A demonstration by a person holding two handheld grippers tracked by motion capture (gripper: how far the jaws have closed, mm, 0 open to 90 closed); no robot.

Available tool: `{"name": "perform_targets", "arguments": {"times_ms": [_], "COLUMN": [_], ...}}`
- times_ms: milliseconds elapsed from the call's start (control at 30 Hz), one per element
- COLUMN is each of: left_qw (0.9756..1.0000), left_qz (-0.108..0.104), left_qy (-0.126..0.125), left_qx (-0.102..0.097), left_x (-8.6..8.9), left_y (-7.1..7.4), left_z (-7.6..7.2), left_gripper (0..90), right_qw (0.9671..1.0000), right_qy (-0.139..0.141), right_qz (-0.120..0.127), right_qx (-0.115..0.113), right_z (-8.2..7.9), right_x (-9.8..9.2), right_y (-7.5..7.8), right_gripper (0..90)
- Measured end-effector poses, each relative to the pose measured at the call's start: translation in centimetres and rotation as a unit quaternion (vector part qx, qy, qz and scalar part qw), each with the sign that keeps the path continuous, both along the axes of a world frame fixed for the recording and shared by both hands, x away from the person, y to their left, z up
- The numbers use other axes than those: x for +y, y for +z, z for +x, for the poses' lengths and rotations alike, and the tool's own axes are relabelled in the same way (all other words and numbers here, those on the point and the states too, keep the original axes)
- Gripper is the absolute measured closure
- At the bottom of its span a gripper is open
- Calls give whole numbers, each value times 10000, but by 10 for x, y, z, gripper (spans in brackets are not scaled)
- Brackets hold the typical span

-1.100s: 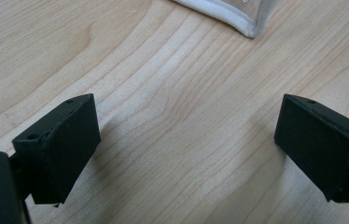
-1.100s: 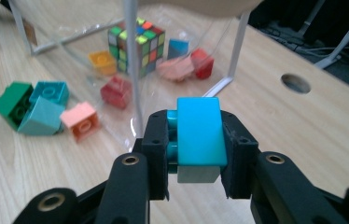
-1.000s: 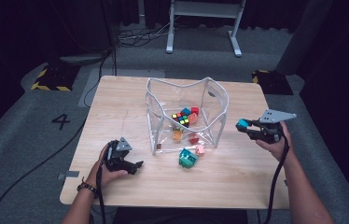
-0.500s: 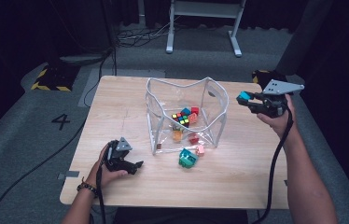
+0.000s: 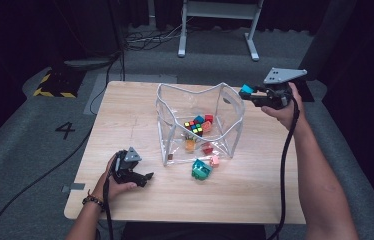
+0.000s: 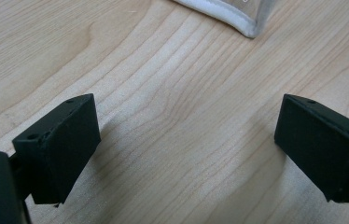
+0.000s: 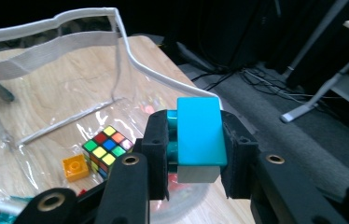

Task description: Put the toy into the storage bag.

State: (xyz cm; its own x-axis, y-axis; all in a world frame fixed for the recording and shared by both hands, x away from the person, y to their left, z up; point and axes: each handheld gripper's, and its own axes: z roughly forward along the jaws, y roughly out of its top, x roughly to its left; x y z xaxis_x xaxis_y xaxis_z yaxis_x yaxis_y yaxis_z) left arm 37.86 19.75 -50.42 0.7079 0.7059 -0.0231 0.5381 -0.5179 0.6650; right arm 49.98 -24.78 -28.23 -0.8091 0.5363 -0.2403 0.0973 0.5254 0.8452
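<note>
The right gripper (image 5: 247,93), pinching a teal block (image 7: 199,132), had gone up to the clear bag's (image 5: 230,131) rim, while the left gripper (image 5: 145,178) stayed spread wide on the table (image 5: 255,195).

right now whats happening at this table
A person is loading toy pieces into a clear bag on the table. The right gripper is shut on a teal block and holds it by the bag's rim. The left gripper rests open and empty on the table. A colour cube and other blocks lie inside; a teal piece waits outside.
</note>
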Motion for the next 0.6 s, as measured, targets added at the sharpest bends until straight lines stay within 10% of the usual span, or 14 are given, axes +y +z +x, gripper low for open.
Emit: {"name": "perform_targets", "arguments": {"times_ms": [600], "left_qw": [10000], "left_qz": [-11], "left_qy": [11], "left_qx": [0], "left_x": [0], "left_y": [0], "left_z": [0], "left_gripper": [70], "right_qw": [9950], "right_qy": [504], "right_qz": [-739], "right_qx": [436], "right_z": [25], "right_x": [50], "right_y": [-11], "right_gripper": [678]}}
